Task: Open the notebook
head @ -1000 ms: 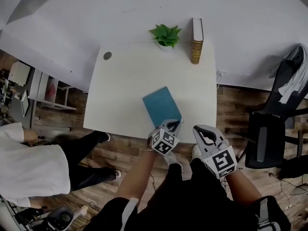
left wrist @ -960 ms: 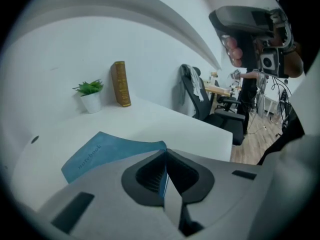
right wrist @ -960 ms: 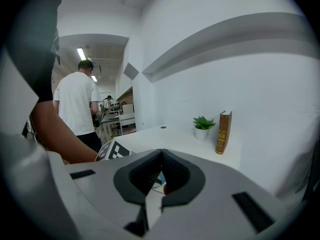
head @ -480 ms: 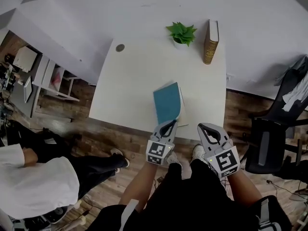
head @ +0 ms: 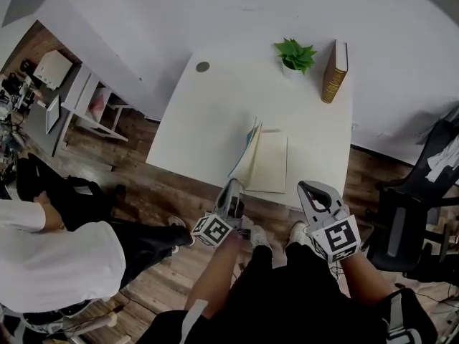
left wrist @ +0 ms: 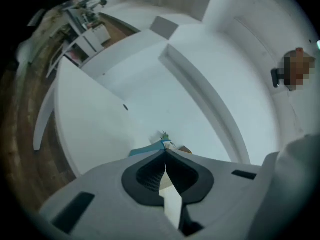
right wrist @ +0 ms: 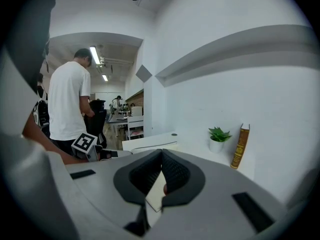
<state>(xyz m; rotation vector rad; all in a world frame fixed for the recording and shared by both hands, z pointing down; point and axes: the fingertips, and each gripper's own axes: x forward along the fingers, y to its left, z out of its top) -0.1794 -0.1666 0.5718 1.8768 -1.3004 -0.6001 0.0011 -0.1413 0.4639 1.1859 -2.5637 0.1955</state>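
The notebook lies near the front edge of the white table (head: 215,113). Its teal cover (head: 246,151) stands raised on edge, and a cream inside page (head: 271,165) lies bare to its right. My left gripper (head: 234,184) is rolled onto its side at the cover's lower corner and is shut on the cover's edge. In the left gripper view a teal strip of the cover (left wrist: 149,148) shows just past the shut tips of the left gripper (left wrist: 165,152). My right gripper (head: 308,188) hovers at the table's front edge, right of the notebook, shut and empty. In its own view the right gripper (right wrist: 161,153) has its jaws touching.
A small potted plant (head: 295,54) and an upright brown book (head: 334,72) stand at the table's far right. A round cable hole (head: 203,67) is at the far left. A person in a white shirt (head: 50,264) is at my left, a black chair (head: 409,221) at my right.
The left gripper rolled and rose with the teal cover, swinging it up from flat to standing on edge. The cream page is now exposed. The right gripper shifted slightly.
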